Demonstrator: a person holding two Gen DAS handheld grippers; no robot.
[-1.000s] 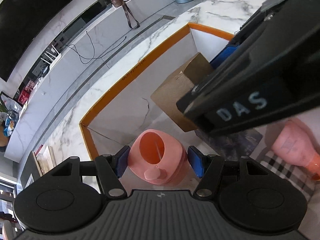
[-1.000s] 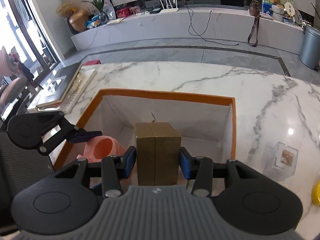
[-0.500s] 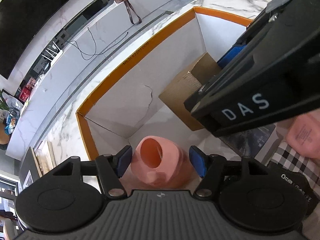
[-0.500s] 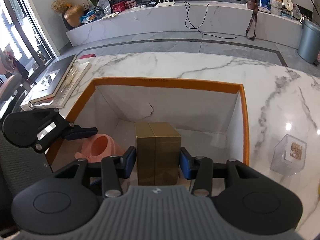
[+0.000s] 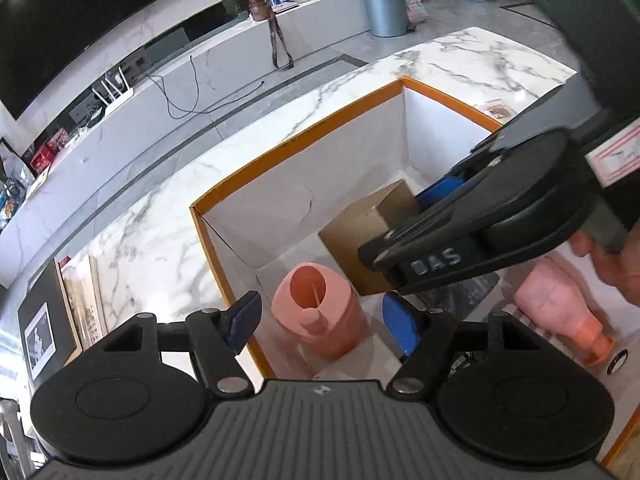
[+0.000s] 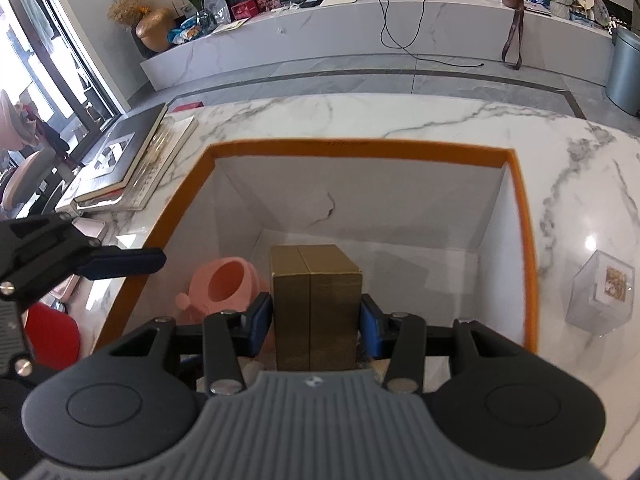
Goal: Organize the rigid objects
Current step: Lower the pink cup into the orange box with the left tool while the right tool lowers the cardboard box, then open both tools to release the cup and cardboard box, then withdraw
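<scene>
A pink cup (image 5: 320,312) stands in the near left corner of the orange-rimmed white box (image 5: 296,144). My left gripper (image 5: 322,322) hangs above it, its jaws opening, and the blue pads stand clear of the cup on both sides. The right wrist view shows the same pink cup (image 6: 222,286) left of a gold-brown carton (image 6: 314,304). My right gripper (image 6: 314,322) is shut on that carton, which stands upright inside the box (image 6: 360,148). From the left wrist view the carton (image 5: 368,224) is partly hidden behind the right gripper's black body.
A pink bottle (image 5: 560,312) lies on checked cloth at the right, below a hand (image 5: 612,256). Books (image 6: 128,160) are stacked on the marble counter left of the box. A clear plastic cube (image 6: 600,296) sits on the counter to the right.
My left gripper's pads have spread away from the pink cup and the gripper has risen and drawn back. The cup stays standing in the box. The right gripper keeps its hold on the carton.
</scene>
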